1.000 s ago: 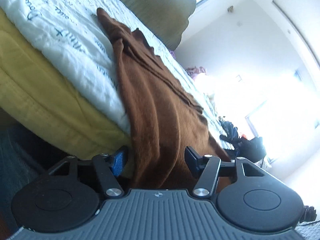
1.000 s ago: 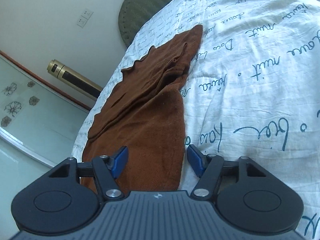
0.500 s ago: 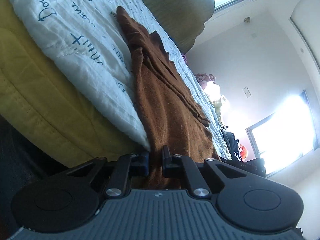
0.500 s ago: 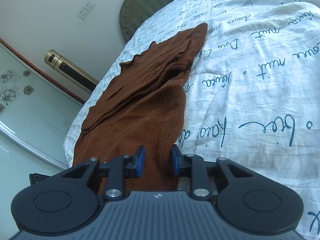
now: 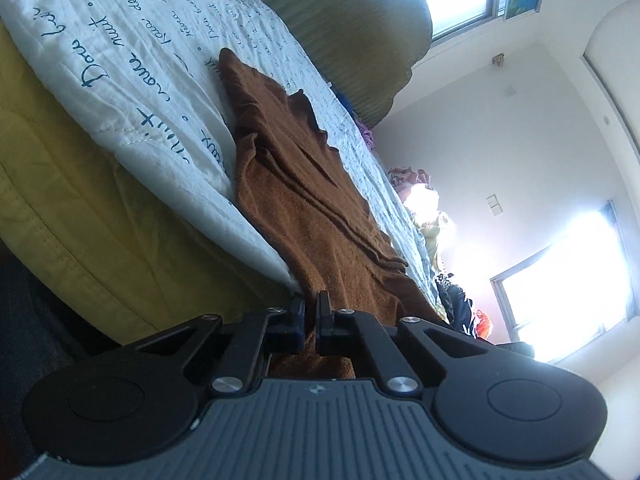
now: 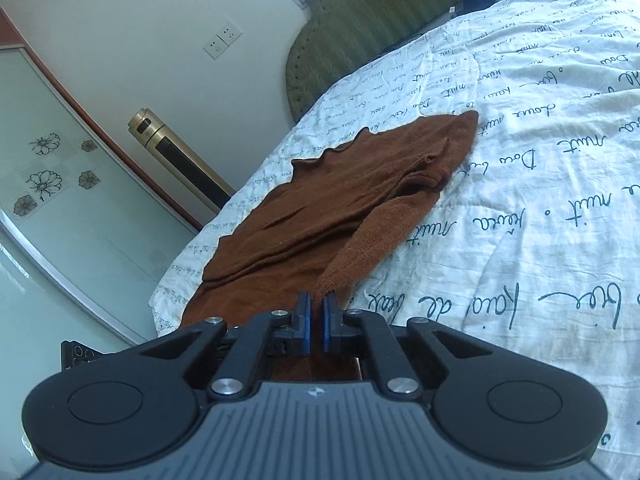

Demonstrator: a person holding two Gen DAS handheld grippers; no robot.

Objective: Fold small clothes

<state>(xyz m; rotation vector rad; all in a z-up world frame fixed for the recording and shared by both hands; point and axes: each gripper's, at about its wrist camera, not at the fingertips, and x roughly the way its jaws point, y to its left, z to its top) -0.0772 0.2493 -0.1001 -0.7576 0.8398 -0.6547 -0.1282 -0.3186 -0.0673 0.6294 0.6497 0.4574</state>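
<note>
A brown knit garment (image 5: 304,208) lies lengthwise on the white bedspread (image 5: 132,80) printed with blue handwriting, its near end hanging over the bed's edge. My left gripper (image 5: 310,300) is shut on that near hem at one corner. In the right wrist view the same brown garment (image 6: 320,216) stretches away, sleeves folded in on top, frilled collar at the far end. There my right gripper (image 6: 316,300) is shut on the other near corner, and the fabric rises in a ridge from its blue pads (image 6: 306,320).
A yellow mattress side (image 5: 80,248) shows below the spread. A green padded headboard (image 6: 380,12) stands at the far end of the bed. A gold tower appliance (image 6: 180,160) stands by the wall. Piled clothes (image 5: 412,180) lie at the far side.
Both grippers went from open around the garment's near hem to shut on it. Both have since risen a little, lifting the hem, and the views have rolled slightly.
</note>
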